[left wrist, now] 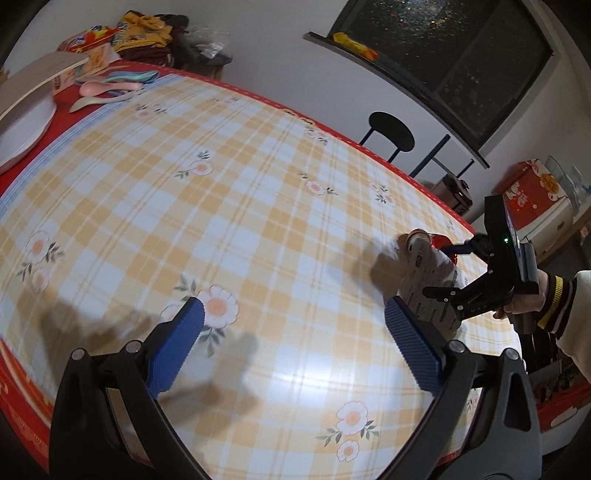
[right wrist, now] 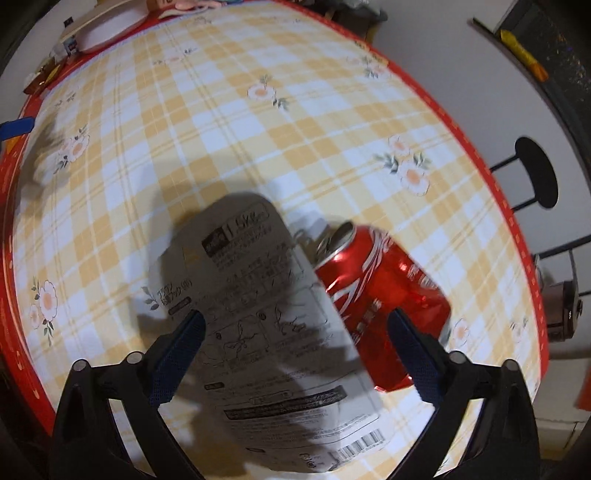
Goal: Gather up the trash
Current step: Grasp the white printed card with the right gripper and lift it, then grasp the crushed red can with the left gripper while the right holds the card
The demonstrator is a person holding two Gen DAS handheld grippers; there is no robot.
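A crushed red cola can [right wrist: 384, 295] lies on its side on the checked tablecloth [right wrist: 221, 129], touching a white printed paper package [right wrist: 266, 325] on its left. My right gripper [right wrist: 293, 347] is open, fingers spread over both items just above them. In the left wrist view the same package [left wrist: 428, 284] and can [left wrist: 443, 245] lie near the table's right edge, with my right gripper [left wrist: 448, 269] over them. My left gripper [left wrist: 293, 343] is open and empty above the tablecloth [left wrist: 240, 203], to the left of the trash.
A white dish [left wrist: 22, 125], pastel spoons [left wrist: 107, 88], snack packets and clothes [left wrist: 144, 33] crowd the far left corner. A black stool [left wrist: 391, 136] and a red box [left wrist: 532, 192] stand beyond the table's red edge.
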